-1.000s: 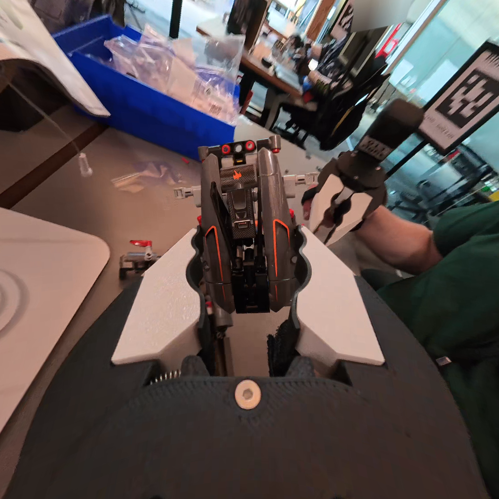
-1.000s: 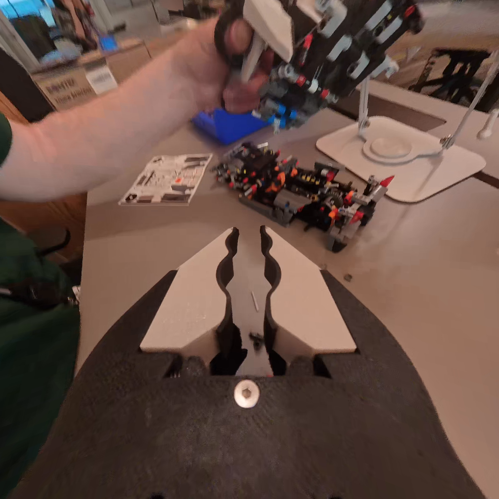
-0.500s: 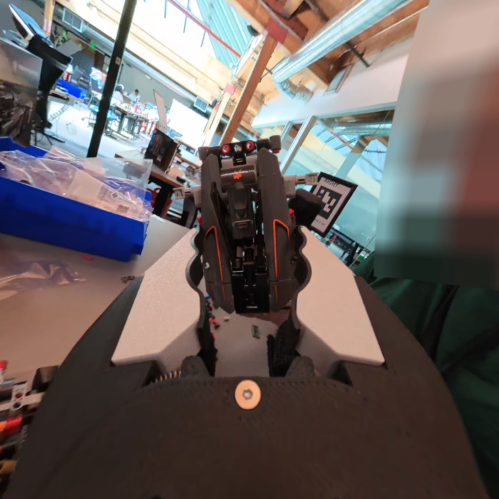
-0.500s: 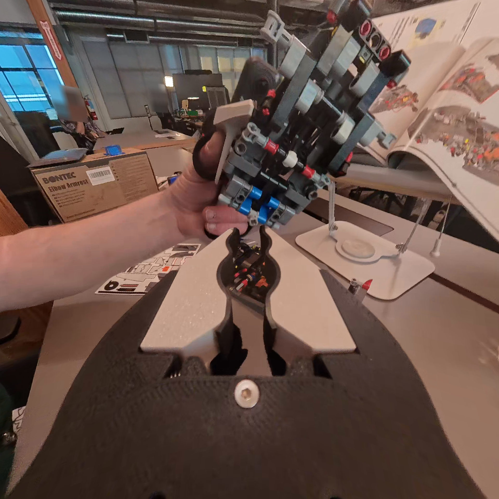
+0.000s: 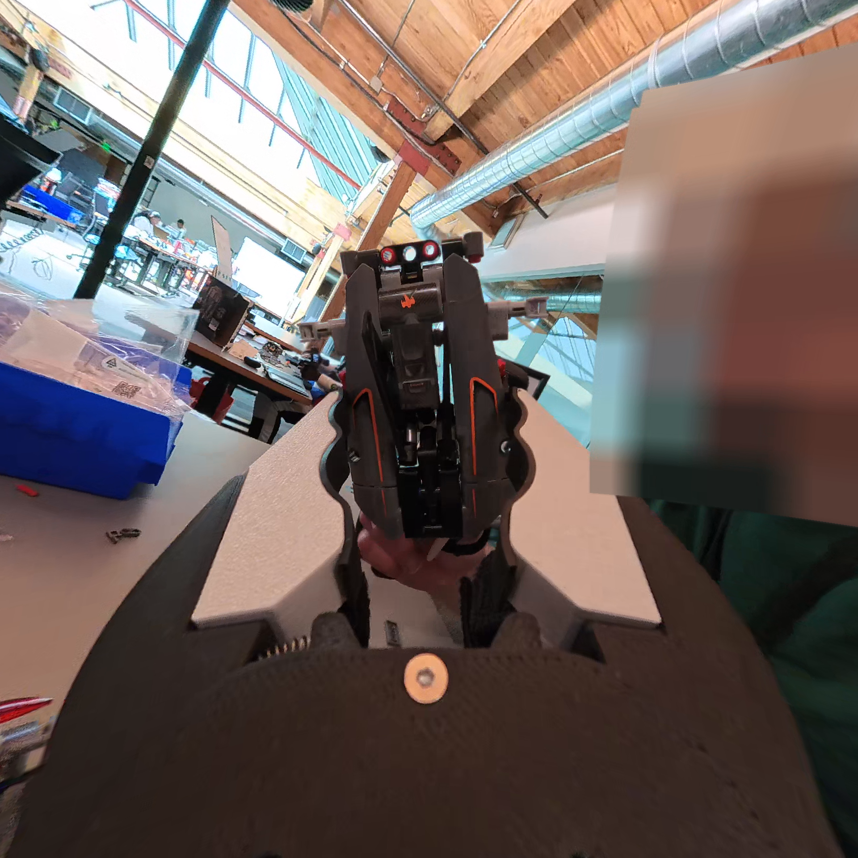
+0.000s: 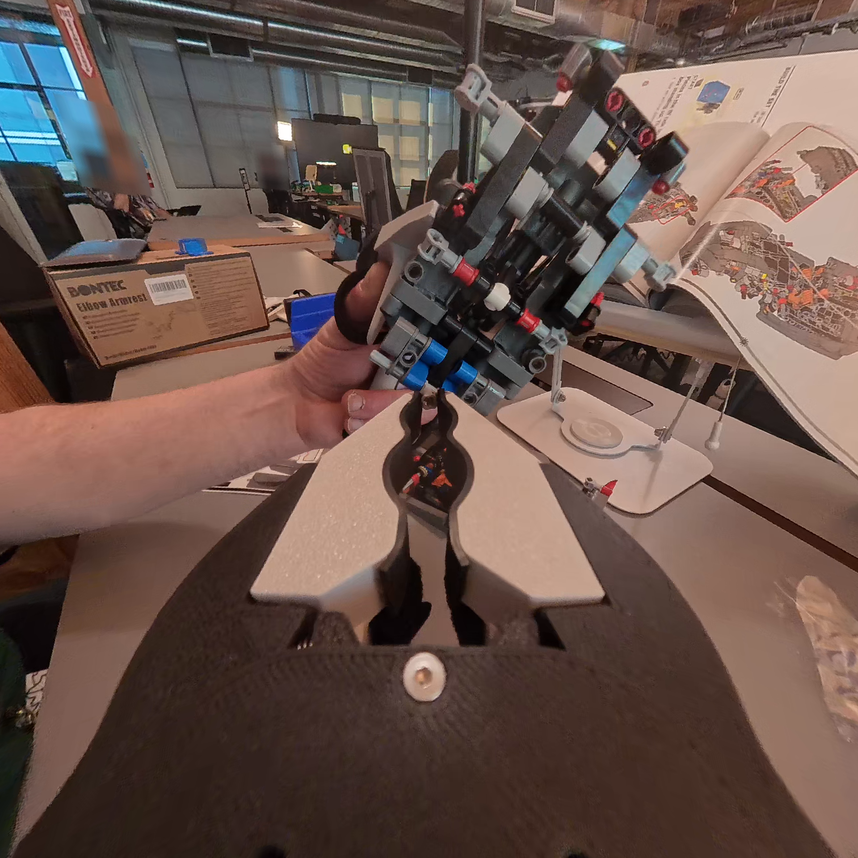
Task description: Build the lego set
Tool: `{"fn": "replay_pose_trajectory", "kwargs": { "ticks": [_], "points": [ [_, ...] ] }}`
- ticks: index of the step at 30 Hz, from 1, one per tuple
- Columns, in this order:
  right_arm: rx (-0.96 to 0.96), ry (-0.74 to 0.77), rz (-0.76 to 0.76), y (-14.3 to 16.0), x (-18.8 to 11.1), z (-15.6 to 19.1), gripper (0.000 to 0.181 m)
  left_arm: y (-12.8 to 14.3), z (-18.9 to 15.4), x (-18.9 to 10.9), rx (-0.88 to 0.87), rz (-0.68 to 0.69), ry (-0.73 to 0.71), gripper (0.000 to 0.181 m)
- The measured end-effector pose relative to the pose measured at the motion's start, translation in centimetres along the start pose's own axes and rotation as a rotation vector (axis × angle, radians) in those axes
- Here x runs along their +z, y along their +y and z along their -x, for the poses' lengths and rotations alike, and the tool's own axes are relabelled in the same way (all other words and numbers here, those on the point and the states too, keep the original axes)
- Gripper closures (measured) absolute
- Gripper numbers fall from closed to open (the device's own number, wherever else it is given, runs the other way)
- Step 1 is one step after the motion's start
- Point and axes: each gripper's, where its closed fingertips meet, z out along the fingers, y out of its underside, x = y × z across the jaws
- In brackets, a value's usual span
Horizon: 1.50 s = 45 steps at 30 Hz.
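Observation:
My left gripper (image 5: pixel 425 401) is shut on a dark grey lego assembly (image 5: pixel 413 325) with orange stripes and holds it upright in the air. In the right wrist view the assembly (image 6: pixel 534 232) shows its underside, with grey beams and blue and red pins. My right gripper (image 6: pixel 428 400) sits just under its lower end, by the blue pins. Its jaws are almost closed on a small pin (image 6: pixel 431 402). The partly built lego car (image 6: pixel 432 478) lies on the table and shows only through the gap between my right fingers.
An open instruction book (image 6: pixel 766 232) rests on a white stand (image 6: pixel 650 469) at the right. A cardboard box (image 6: pixel 158 297) stands at the back left. A blue bin (image 5: pixel 83 432) with plastic bags is at the left. A person's hand (image 6: pixel 325 385) holds the left gripper. There is about 6 cm between the tips of the two grippers.
The left gripper lifted and tilted the assembly upward. The right gripper rose from above the table to the assembly's lower end, and its jaws narrowed.

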Motion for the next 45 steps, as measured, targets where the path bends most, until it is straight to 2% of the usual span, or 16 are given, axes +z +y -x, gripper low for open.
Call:
{"fn": "replay_pose_trajectory", "kwargs": {
  "ticks": [1,8,15,23,27,32,41,45],
  "points": [
    [-0.008,0.002,0.007,0.1,-0.3,0.2,0.178,0.2,-0.1,0.0,-0.011,-0.019,0.010,0.112],
    [-0.020,0.015,0.085,1.5,-2.8,2.5,0.178,3.4,-1.3,0.4,-0.070,-0.081,0.062,0.115],
    [0.002,0.009,0.155,4.1,-5.2,5.2,0.178,7.8,-2.0,0.0,-0.164,-0.103,0.072,0.113],
    [0.048,-0.013,0.211,7.2,-7.7,8.9,0.177,13.2,-3.2,-0.1,-0.249,-0.049,0.017,0.114],
    [0.079,-0.031,0.233,8.2,-8.3,9.9,0.177,14.8,-3.0,-0.8,-0.319,-0.072,-0.038,0.114],
    [0.121,-0.062,0.236,8.9,-8.3,10.9,0.177,16.0,-2.7,-1.6,-0.448,-0.171,-0.071,0.114],
    [0.259,-0.088,0.144,7.2,-8.3,10.2,0.178,15.1,-1.7,-2.0,-0.489,-0.287,-0.113,0.116],
    [0.317,-0.096,0.112,6.8,-8.4,9.3,0.178,14.9,-1.2,-1.8,-0.502,-0.297,-0.117,0.117]
  ]
}}
